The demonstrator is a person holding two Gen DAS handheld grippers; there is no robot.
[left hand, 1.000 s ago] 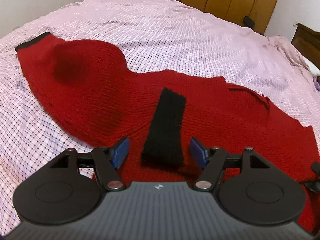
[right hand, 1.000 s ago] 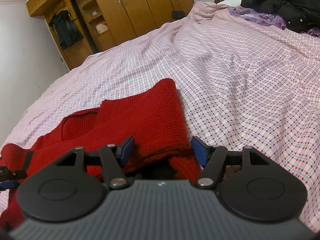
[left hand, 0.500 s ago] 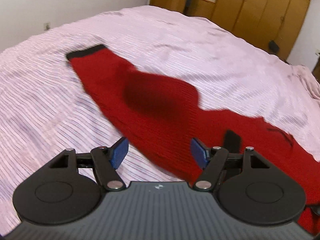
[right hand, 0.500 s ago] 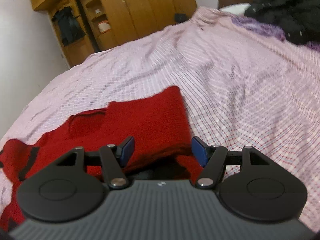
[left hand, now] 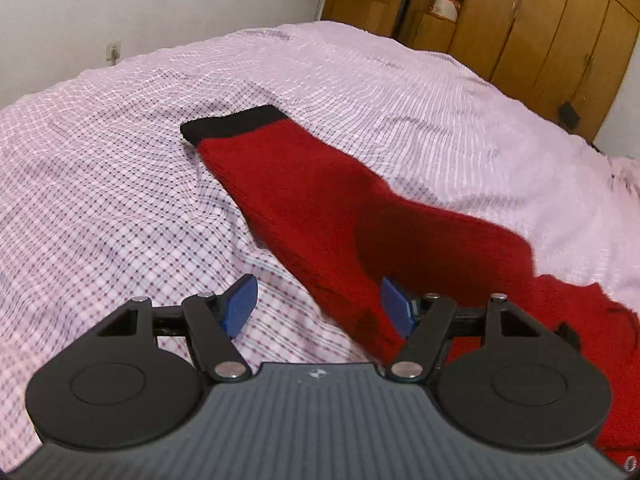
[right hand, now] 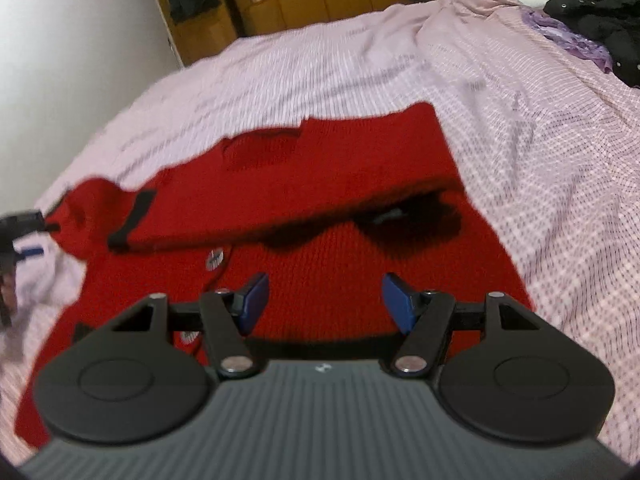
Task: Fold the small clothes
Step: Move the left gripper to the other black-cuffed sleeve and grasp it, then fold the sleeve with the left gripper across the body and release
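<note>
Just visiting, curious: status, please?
Left tongs open, empty. Right tongs open, empty. Red sweater on bed, one sleeve still spread out. Nothing blocking.

L: my left gripper [left hand: 318, 302] spread wide, nothing between jaws | R: my right gripper [right hand: 325, 301] spread wide, jaws bare

My right gripper [right hand: 324, 300] hung wide apart above the red sweater [right hand: 320, 248], one sleeve [right hand: 256, 200] folded across its body on the checked bedsheet [right hand: 560, 152].
</note>
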